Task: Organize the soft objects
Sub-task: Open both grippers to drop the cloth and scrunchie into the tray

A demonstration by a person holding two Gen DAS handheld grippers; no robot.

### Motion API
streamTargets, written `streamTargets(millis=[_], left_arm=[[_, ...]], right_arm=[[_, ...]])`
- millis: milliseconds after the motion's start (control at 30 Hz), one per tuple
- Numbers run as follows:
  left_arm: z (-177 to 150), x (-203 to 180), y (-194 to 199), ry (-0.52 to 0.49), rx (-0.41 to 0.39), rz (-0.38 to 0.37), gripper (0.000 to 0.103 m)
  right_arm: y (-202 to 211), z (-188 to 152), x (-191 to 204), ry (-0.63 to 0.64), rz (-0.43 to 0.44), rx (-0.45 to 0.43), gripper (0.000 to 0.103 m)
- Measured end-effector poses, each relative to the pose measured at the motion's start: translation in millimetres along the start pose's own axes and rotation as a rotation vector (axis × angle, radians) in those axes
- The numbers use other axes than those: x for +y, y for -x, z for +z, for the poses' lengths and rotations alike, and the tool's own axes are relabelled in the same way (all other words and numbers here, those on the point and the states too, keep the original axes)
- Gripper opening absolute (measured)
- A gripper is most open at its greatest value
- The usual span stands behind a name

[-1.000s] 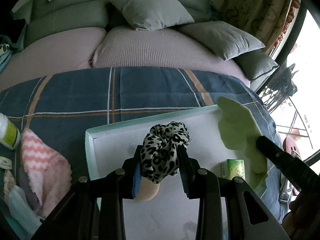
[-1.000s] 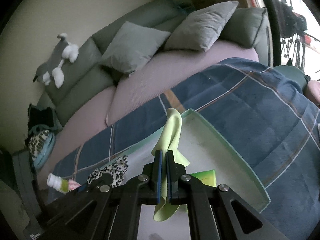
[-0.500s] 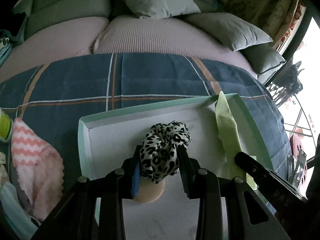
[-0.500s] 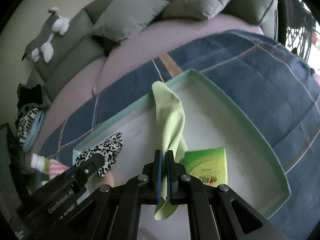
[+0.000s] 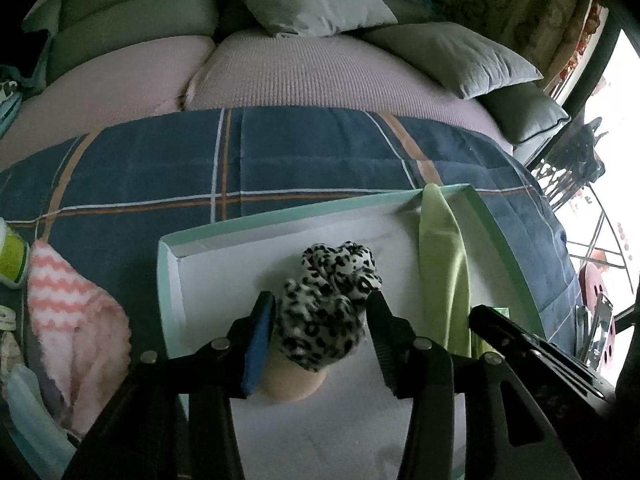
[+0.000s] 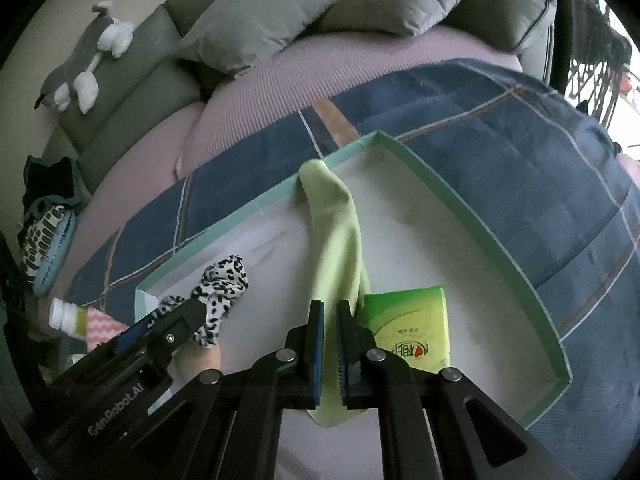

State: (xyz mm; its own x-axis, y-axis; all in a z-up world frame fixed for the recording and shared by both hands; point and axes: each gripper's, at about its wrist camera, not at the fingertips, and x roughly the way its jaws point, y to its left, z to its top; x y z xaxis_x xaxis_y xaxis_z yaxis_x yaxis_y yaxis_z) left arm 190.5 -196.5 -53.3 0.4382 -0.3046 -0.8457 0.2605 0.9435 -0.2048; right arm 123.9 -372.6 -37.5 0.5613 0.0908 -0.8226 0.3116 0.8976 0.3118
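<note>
Left hand-held gripper (image 5: 320, 320): jaws have just been opening and now stand spread, with the leopard-print scrunchie (image 5: 330, 304) between them, resting on a tan sponge (image 5: 292, 386) inside the mint-rimmed tray (image 5: 168, 280). Right hand-held gripper (image 6: 330, 344): jaws pinch the green cloth (image 6: 336, 240), which drapes to the tray's far rim beside a green tissue pack (image 6: 412, 328). The tray lies on a plaid blanket (image 5: 280, 160).
</note>
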Motion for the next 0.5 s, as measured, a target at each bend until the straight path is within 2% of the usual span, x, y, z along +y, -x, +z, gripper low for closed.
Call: streamTargets(millis=[233, 333, 400, 433, 500], left_arm=[[4.2, 15.3, 19.9, 0.049, -0.023, 0.008, 0.051], [4.2, 19.7, 29.8, 0.062, -0.044, 0.013, 0.072], [4.2, 22.1, 33.1, 0.071, -0.051, 0.012, 0.073], [4.2, 23.6, 33.7, 0.075, -0.052, 0.015, 0.073], [4.1, 25.5, 33.5, 0.081, -0.051, 0.025, 0.073]], right_arm=[[21.6, 2.8, 9.9, 0.035, -0.033, -0.051, 0.008], [21.3, 3.6, 12.0, 0.044, -0.049, -0.050, 0.008], [18.5, 3.3, 12.9, 0.047, -0.060, -0.041, 0.008], [16.8, 2.9, 13.3, 0.049, -0.068, -0.036, 0.012], [14.3, 2.3, 15.0, 0.060, -0.092, -0.028, 0.030]])
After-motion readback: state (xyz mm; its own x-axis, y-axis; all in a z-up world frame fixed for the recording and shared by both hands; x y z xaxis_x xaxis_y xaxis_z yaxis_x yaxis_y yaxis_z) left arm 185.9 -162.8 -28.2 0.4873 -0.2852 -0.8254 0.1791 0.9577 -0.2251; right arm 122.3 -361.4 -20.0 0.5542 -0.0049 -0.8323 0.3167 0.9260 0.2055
